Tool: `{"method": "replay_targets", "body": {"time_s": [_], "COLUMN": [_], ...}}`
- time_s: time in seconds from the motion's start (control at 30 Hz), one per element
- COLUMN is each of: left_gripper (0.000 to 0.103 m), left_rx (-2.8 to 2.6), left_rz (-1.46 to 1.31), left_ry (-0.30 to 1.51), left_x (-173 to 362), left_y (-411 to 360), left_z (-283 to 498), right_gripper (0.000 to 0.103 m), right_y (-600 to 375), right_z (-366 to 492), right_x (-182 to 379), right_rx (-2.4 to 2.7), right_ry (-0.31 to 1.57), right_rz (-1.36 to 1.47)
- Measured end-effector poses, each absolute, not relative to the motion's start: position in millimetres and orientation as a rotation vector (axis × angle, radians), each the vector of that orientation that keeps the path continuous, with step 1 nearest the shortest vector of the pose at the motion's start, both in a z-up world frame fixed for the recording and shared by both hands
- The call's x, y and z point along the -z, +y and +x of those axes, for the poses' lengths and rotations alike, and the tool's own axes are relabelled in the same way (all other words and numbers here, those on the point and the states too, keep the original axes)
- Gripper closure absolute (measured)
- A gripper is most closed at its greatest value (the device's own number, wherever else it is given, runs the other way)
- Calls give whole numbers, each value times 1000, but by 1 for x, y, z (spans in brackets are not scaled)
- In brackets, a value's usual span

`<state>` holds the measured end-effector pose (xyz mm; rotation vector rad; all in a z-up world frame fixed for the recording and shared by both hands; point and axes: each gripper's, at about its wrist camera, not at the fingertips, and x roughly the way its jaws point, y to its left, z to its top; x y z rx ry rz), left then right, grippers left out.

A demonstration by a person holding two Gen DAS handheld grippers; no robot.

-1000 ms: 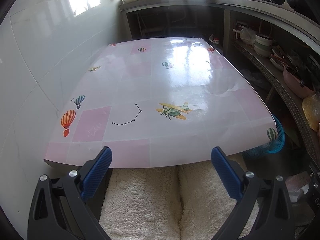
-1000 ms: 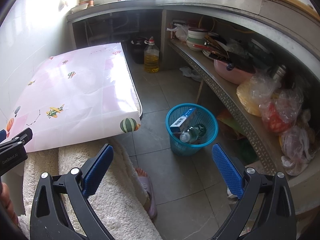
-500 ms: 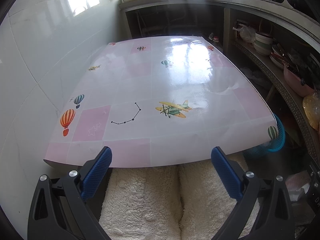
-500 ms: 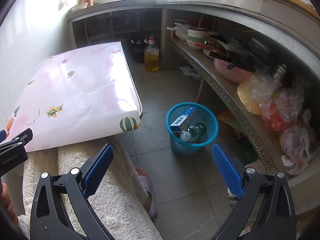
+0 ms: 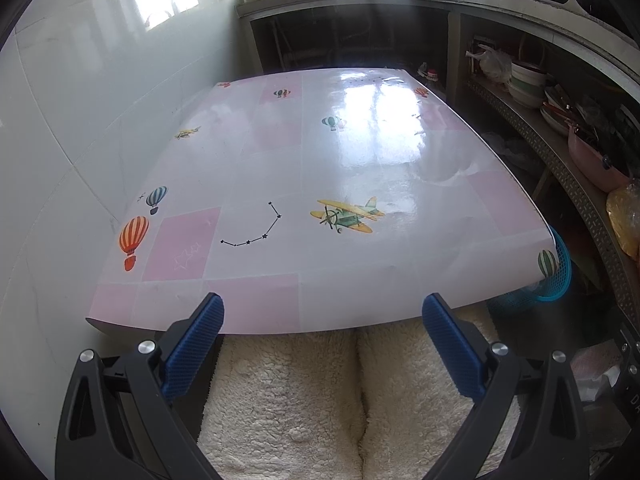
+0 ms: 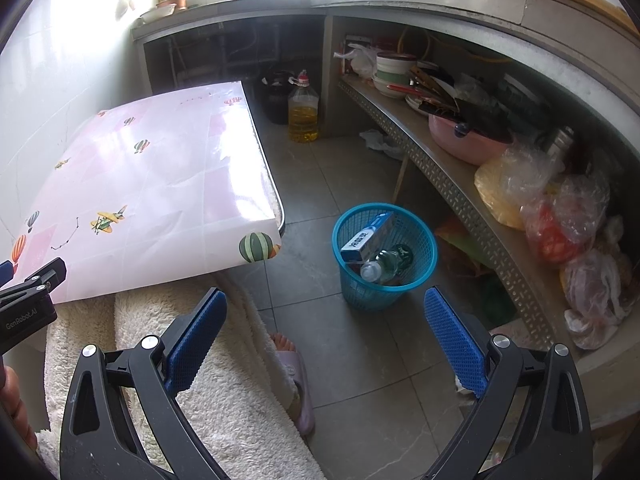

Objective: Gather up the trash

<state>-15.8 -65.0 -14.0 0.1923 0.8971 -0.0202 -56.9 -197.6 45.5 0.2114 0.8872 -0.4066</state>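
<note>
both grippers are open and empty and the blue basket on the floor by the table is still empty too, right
Not quite. The blue basket is not empty: the right wrist view shows a box and a plastic bottle inside it. The left gripper and right gripper are indeed open and empty.

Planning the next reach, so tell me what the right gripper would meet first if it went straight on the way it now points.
The open right gripper points down at bare grey floor tiles, short of the blue plastic mesh waste basket. It would probably meet the tiles first, though fisheye depth is uncertain.
</note>
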Motion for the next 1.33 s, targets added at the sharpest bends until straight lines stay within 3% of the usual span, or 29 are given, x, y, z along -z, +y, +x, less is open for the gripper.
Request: {"method": "replay_targets", "body": {"time_s": [1.33], "left_gripper": [6], "left_rx": [29], "left_rz": [198], "left_ry": [913], "left_x": [19], "left_y": [-63], "left_z": [-16], "right_gripper": [8], "right_y": [-202], "right_z": [-58], "right_x": [-45], "right_rx": [401], "right_ry": [885], "right_rz": [210]}}
